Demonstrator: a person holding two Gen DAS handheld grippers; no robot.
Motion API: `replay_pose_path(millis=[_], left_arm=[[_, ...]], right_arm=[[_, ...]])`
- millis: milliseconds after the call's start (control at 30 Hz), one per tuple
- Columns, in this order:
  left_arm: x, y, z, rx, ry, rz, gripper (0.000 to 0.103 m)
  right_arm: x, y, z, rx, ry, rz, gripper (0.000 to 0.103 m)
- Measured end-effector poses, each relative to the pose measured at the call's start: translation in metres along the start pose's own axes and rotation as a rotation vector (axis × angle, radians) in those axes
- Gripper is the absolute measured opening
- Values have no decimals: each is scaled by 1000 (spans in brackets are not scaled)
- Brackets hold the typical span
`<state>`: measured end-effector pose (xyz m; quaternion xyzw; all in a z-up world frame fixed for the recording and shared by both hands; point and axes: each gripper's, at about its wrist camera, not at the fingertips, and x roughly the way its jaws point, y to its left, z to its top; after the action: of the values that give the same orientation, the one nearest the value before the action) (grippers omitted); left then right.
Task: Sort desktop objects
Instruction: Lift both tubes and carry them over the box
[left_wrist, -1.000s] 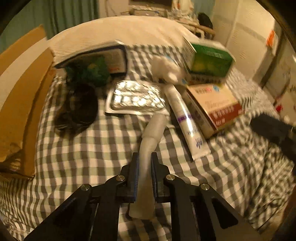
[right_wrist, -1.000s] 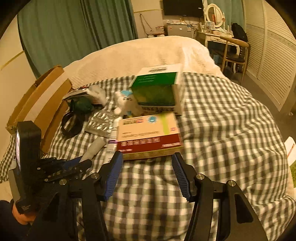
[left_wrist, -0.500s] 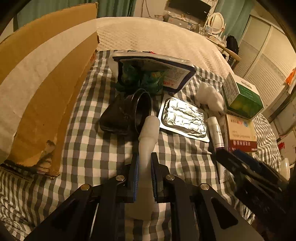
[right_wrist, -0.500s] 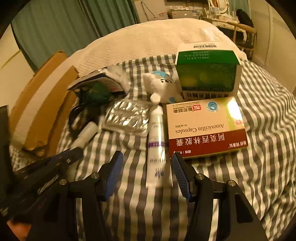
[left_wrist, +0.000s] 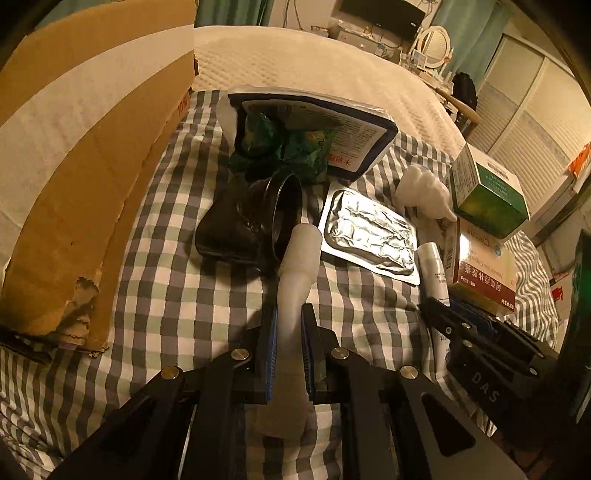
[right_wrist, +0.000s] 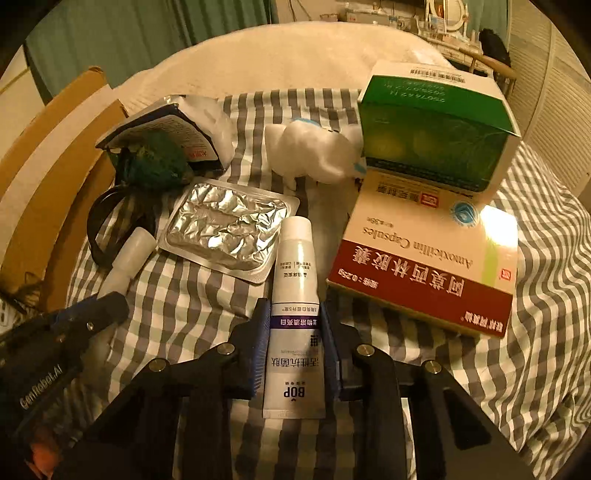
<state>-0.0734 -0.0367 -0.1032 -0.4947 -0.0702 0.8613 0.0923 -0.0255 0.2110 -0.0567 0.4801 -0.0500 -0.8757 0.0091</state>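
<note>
Left tool (left_wrist: 288, 332): clamped on a translucent white squeeze bottle (left_wrist: 295, 280), pads pressed to both sides of its body; cap end pointed away from the tool toward the black pouch (left_wrist: 236, 229).
Right tool (right_wrist: 293, 332): jaws were closing around a white BOP tube (right_wrist: 295, 306); tube lay between the blue pads, crimped end toward the tool, cap end toward the blister pack. Could not tell whether the pads had met the tube walls yet.
Support: everything lay on a bed under a grey-and-white checked cloth (right_wrist: 535, 332).
Blister pack (right_wrist: 229, 229): silver foil, flat on the cloth, just left of the tube's cap.
Amoxicillin capsules box (right_wrist: 424, 266): cream and dark red, flat, just right of the tube.
Green box (right_wrist: 436, 136): rested on the far end of the capsules box.
White plush toy (right_wrist: 314, 155): beyond the tube, touching the green box.
Foil packet (left_wrist: 314, 125): dark-edged, with printed text, at the far end of the cloth; crumpled green wrapper (left_wrist: 288, 147) at its mouth.
Cardboard box (left_wrist: 85, 166): stood at the left edge of the cloth, flap torn at the lower corner.
</note>
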Motion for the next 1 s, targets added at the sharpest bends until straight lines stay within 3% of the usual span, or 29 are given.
replay_pose_path(millis=[200, 433, 767, 1000], left_arm=[[-1, -2, -1, 1, -12, -10, 12], [-29, -7, -4, 40, -59, -53, 12], [-116, 2, 14, 77, -158, -142, 12], [-185, 30, 59, 96, -202, -101, 12]], right_arm=[[-15, -1, -5, 15, -11, 25, 26], [-64, 0, -6, -13, -30, 40, 26], [-156, 26, 7, -64, -113, 16, 26], [-208, 81, 28, -139, -195, 58, 26]])
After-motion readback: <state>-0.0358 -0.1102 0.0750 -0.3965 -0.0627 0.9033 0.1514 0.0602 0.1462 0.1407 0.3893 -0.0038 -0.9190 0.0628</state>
